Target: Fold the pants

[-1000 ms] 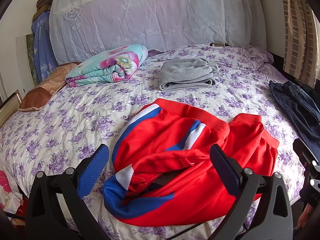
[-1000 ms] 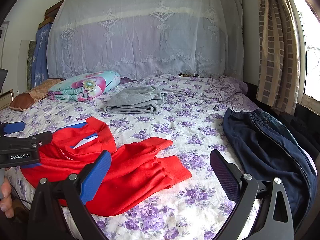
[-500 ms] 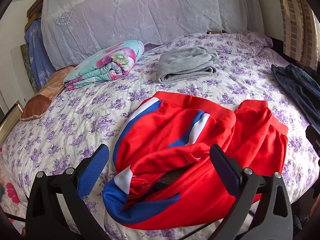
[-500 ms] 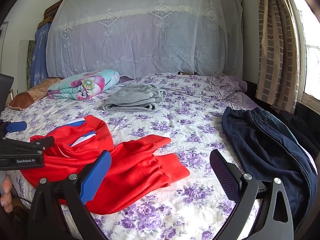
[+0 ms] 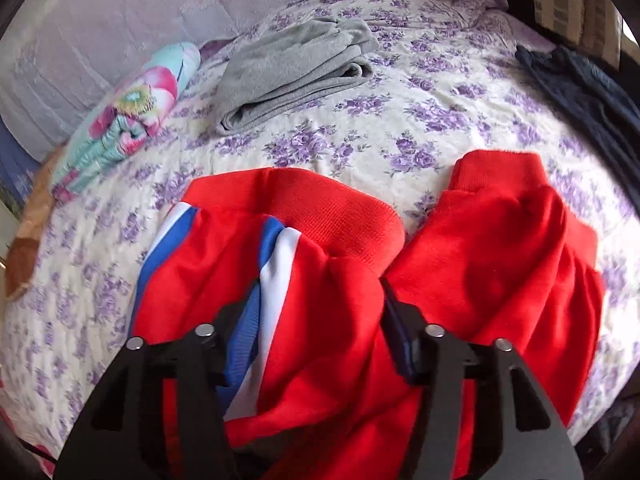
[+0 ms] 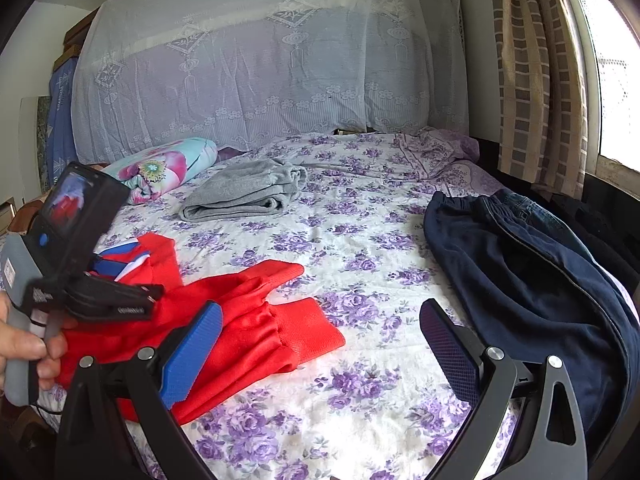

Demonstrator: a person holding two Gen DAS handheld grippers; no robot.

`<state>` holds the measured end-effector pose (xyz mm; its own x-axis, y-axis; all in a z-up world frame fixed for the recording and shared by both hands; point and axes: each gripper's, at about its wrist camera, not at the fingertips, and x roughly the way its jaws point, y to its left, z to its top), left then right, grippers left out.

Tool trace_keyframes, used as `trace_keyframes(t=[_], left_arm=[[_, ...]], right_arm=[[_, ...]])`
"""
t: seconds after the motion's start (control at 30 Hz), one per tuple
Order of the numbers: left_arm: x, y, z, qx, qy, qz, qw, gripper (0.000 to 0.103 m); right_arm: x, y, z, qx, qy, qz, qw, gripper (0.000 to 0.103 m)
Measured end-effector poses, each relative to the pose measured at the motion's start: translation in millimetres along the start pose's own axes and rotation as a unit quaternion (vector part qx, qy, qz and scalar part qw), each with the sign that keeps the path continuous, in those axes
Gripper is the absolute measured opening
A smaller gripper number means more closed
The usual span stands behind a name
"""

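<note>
Red pants (image 5: 328,236) with blue and white side stripes lie crumpled near the front edge of the bed; the red pants (image 6: 256,312) also show in the right wrist view. My left gripper (image 5: 318,320) points steeply down into them. Its jaws are closing with a bulge of red cloth between the fingers, and the pads do not clearly pinch it. From the right, the left gripper (image 6: 148,298) shows low over the striped part, held by a hand (image 6: 24,348). My right gripper (image 6: 320,344) stands open above the sheet beside the red cuffs, with nothing in it.
A folded grey garment (image 6: 244,196) lies mid-bed, with a floral pillow (image 6: 160,168) to its left. Dark navy pants (image 6: 520,280) lie heaped at the right edge of the bed, below a checked curtain (image 6: 536,80). The flowered sheet (image 6: 360,240) is bare between them.
My left gripper has dropped forward and down onto the red pants, and its jaws have narrowed from wide open. The right gripper has drifted slightly forward.
</note>
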<state>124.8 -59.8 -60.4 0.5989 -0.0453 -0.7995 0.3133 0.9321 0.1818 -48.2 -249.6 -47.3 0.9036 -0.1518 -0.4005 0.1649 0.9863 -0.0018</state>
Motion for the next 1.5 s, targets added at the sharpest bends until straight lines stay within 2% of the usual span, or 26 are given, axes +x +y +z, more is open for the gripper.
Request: trace_keyframes(t=[0.03,0.1,0.2,0.23,0.33,0.43,0.5,0.53,0.6,0.67,0.73,0.8,0.83,0.93,1.0,1.03,1.07,1.1,1.13,1.23,1.3,1.4,1.5], left_arm=[[-3,8,0,-0.013,-0.008,-0.007,0.9999,0.051],[-13,31,-4,-0.044,-0.016,-0.011,0.9989,0.035],[-38,69,-13,-0.092,-0.039,-0.027,0.9946,0.03],[-45,81,-17,-0.102,-0.045,-0.025,0.9934,0.029],[-59,125,-27,-0.144,-0.062,0.008,0.9876,0.015],[-64,187,-47,-0.216,-0.062,0.038,0.9735,0.015],[-63,215,-62,-0.253,-0.057,0.014,0.9655,0.012],[-62,216,-65,-0.255,-0.05,0.001,0.9658,0.012],[-66,187,-60,-0.201,-0.046,0.0,0.9786,0.025],[-76,140,-49,-0.125,-0.062,-0.005,0.9903,0.073],[-89,86,-37,-0.045,-0.088,-0.003,0.9951,0.089],[-89,40,-24,0.025,-0.096,0.01,0.995,0.092],[-83,26,-19,0.043,-0.093,0.016,0.9947,0.094],[-52,0,-1,0.071,-0.06,0.031,0.9952,0.094],[-24,1,7,0.066,-0.03,0.043,0.9965,0.093],[-13,9,10,0.05,-0.01,0.023,0.9984,0.067],[-4,19,12,0.023,0.015,-0.027,0.9993,0.018],[1,31,11,-0.004,0.032,-0.063,0.9975,0.012],[-2,42,10,-0.023,0.027,-0.082,0.996,0.012],[-29,85,2,-0.077,-0.011,-0.09,0.9929,0.011],[-56,130,-7,-0.131,-0.043,-0.078,0.9874,0.011],[-95,210,-34,-0.225,-0.081,-0.033,0.9704,0.011],[-104,282,-87,-0.313,-0.069,0.025,0.9471,0.011]], right_arm=[[3,-1,0,0.003,0.005,0.002,1.0,0.1],[8,2,0,0.001,0.012,0.009,1.0,0.1],[13,14,1,-0.018,0.013,0.016,1.0,0.099],[14,18,2,-0.024,0.013,0.019,0.999,0.099],[18,32,6,-0.038,0.015,0.031,0.999,0.099],[19,49,9,-0.058,0.017,0.046,0.997,0.099],[19,57,12,-0.069,0.015,0.046,0.996,0.099],[20,60,15,-0.071,0.013,0.045,0.996,0.099],[20,60,20,-0.068,0.011,0.041,0.997,0.099],[19,58,24,-0.064,0.006,0.034,0.997,0.099],[16,53,25,-0.059,0.0,0.024,0.998,0.099],[13,46,24,-0.051,0.001,0.019,0.999,0.099],[12,43,22,-0.049,0.003,0.018,0.999,0.099],[6,33,17,-0.046,0.002,0.007,0.999,0.099],[2,23,17,-0.037,-0.001,0.003,0.999,0.099],[0,18,18,-0.032,-0.004,0.002,0.999,0.099],[-1,14,18,-0.028,-0.007,0.001,1.0,0.099],[-2,11,19,-0.025,-0.01,0.002,1.0,0.099],[-2,9,20,-0.023,-0.012,0.002,1.0,0.099],[4,7,24,-0.023,-0.006,0.014,1.0,0.099],[12,11,30,-0.024,0.002,0.031,0.999,0.099],[24,27,45,-0.036,0.009,0.078,0.996,0.099],[37,60,64,-0.066,0.021,0.143,0.987,0.099]])
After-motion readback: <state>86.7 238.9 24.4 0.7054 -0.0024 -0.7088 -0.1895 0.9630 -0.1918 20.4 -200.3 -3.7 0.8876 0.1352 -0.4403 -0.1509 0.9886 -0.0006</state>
